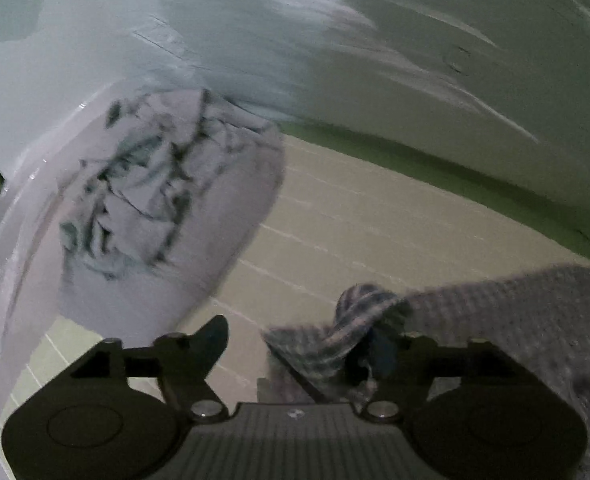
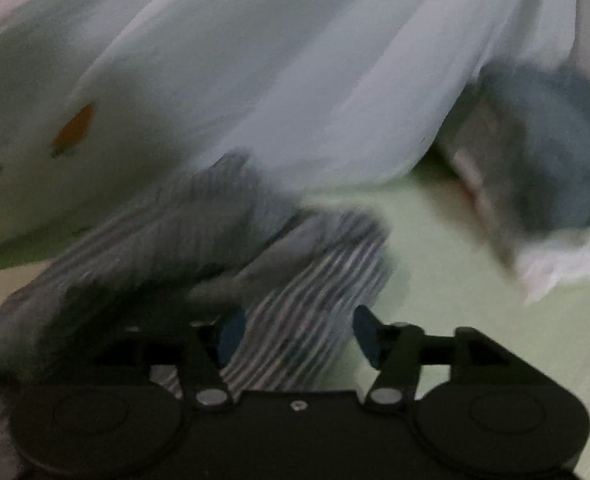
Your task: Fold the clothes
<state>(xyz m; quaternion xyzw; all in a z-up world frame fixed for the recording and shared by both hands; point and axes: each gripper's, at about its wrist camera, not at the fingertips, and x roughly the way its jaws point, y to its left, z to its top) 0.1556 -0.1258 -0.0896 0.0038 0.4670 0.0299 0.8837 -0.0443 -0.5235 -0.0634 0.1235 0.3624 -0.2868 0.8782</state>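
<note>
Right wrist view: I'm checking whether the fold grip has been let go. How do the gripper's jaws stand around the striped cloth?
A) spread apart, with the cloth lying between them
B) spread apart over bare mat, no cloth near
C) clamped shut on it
A: the right gripper has its fingers wide apart and the striped cloth lies loose between them.

Black grippers (image 1: 303, 344) (image 2: 299, 332): round housings, silver screws, blue-padded jaws.
</note>
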